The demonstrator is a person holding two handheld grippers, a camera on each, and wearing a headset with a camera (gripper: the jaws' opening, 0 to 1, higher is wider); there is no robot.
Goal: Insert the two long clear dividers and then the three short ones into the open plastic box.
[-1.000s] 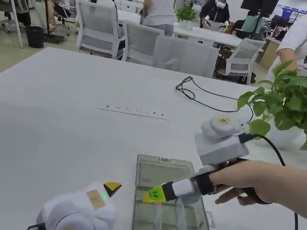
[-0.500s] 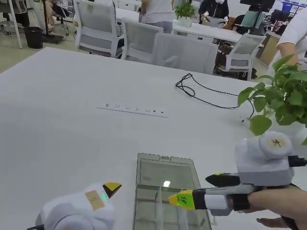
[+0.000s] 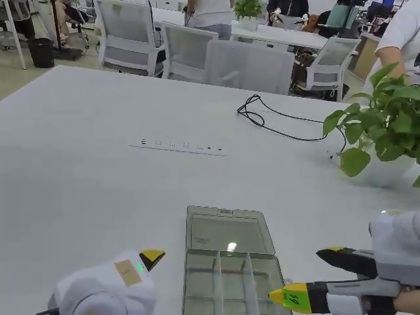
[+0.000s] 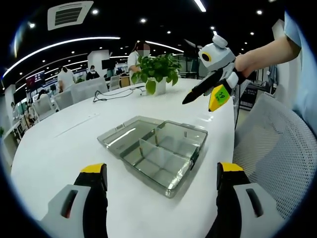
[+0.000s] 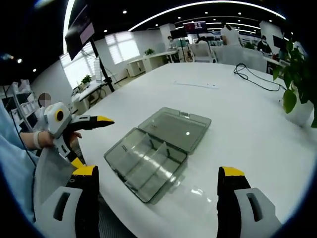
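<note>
Seating each short divider squarely in its slots looks the careful next move, as two long clear dividers stand in the smoky transparent plastic box lying open on the white counter, while the left hand-held gripper and right hand-held gripper both gape wide, empty.

The smoky clear plastic box runs off the head view's bottom edge, its near end cut away. The white right gripper is cropped at the right and bottom edges; the white left gripper has its second jaw hidden behind its body. The green potted plant is cut by the right edge, its leaves covering the end of the black cable. Sockets on the white power strip are too small to count.
</note>
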